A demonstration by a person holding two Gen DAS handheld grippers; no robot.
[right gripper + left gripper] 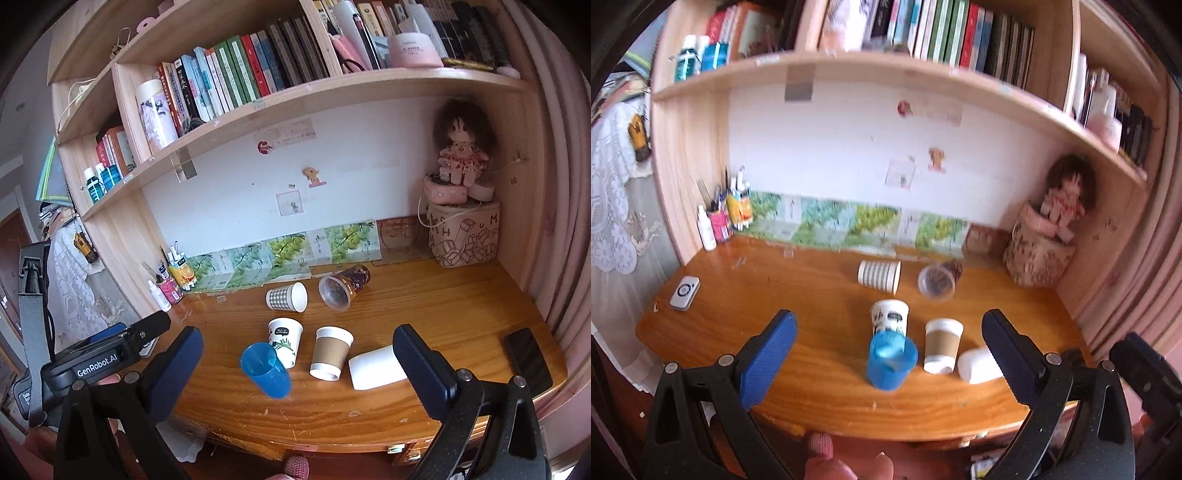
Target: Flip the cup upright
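Several cups sit on the wooden desk [424, 295]. A blue plastic cup [266, 369] stands upright at the front; it also shows in the left wrist view [891, 363]. Behind it stand a white printed cup [284, 341] and a brown-sleeved paper cup [330, 352]. A plain white cup [376, 367] lies on its side at the right. A checked cup [287, 297] and a clear plastic cup [343, 286] lie on their sides further back. My left gripper [890, 350] and right gripper [297, 363] are open and empty, held before the desk's front edge.
A black phone [528, 356] lies at the desk's right. A white remote [684, 292] lies at the left. A pen holder and bottles [168, 284] stand at the back left. A doll on a patterned box [463, 236] fills the back right corner. Bookshelves hang above.
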